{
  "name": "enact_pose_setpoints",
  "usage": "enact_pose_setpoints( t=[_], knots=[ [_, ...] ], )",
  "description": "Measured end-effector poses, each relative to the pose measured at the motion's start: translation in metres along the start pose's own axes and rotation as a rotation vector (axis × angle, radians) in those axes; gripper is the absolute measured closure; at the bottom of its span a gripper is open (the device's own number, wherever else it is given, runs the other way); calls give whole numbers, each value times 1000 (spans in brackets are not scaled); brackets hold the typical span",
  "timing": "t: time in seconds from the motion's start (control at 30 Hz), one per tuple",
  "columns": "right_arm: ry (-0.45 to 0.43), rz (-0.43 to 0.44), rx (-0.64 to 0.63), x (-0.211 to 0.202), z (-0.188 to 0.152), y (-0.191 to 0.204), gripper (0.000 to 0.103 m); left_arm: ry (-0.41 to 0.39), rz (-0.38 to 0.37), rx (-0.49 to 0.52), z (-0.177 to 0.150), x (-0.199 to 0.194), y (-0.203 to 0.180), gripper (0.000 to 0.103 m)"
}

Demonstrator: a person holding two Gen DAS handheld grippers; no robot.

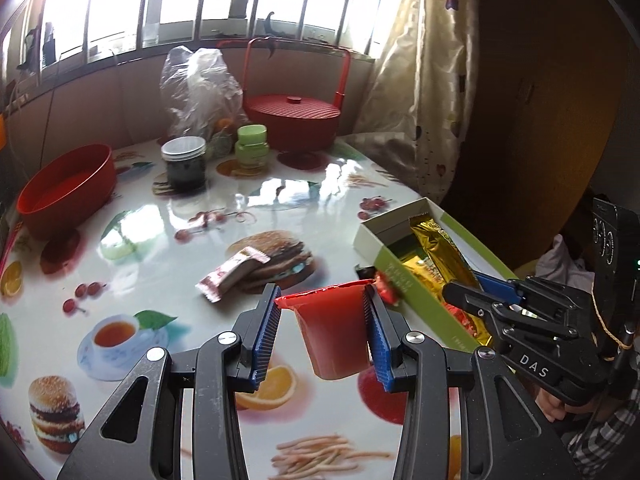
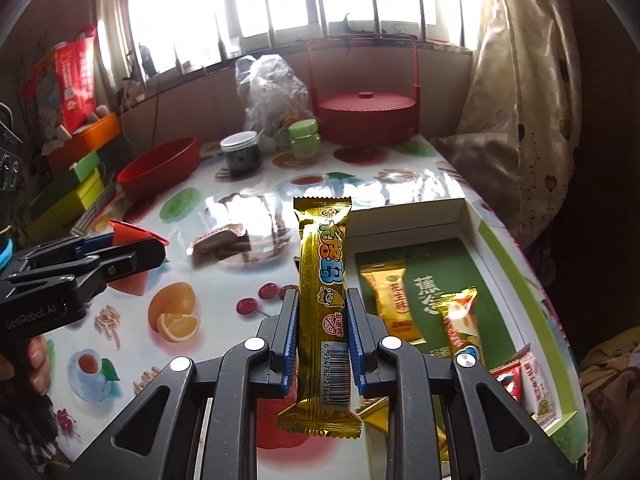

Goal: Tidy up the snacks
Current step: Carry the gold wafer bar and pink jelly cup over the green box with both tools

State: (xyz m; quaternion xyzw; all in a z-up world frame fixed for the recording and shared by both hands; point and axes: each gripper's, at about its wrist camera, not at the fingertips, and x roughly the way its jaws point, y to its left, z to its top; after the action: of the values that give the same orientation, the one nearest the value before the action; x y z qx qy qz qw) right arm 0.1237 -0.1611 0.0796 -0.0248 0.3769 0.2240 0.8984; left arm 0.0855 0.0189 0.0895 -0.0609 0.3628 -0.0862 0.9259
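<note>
Where the round printed table point(image 1: 280, 200) fills most of both views: one of it, glossy, patterned with burgers, oranges and cherries. Upper centre of the left view, one red lidded basket point(image 1: 292, 118) with a tall handle; at left, one open red bowl point(image 1: 66, 192). Right of centre, one open green-and-white box point(image 2: 472, 216), holding at least four wrapped snacks in the right view: two gold ones point(image 2: 390, 304) on a green packet, two red-and-white ones at its lower right corner. Behind, one crumpled clear bag point(image 1: 198, 84), one dark jar point(image 1: 184, 162) with a pale lid, one green jar point(image 1: 250, 148). Mid-table, one pink-and-brown snack bar point(image 1: 234, 274) lying flat. Lower centre of the left view, left gripper point(image 1: 324, 320) clamped on one red jelly cup point(image 1: 334, 330), raised off the table. Lower centre of the right view, right gripper point(image 2: 322, 320) clamped on one gold snack bar point(image 2: 324, 312), upright, just left of the box.
</note>
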Motion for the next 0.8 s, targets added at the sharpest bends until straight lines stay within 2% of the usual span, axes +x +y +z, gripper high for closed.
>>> enact_pose_setpoints(
  t=[0.47,0.8],
  knots=[
    [-24,-62,49,-17,-2,-35,82,5,-81,59,18,19,-40,61],
    [-2,-135,101,-23,-12,-72,82,30,-160,82,31,44,-70,60]
  ],
)
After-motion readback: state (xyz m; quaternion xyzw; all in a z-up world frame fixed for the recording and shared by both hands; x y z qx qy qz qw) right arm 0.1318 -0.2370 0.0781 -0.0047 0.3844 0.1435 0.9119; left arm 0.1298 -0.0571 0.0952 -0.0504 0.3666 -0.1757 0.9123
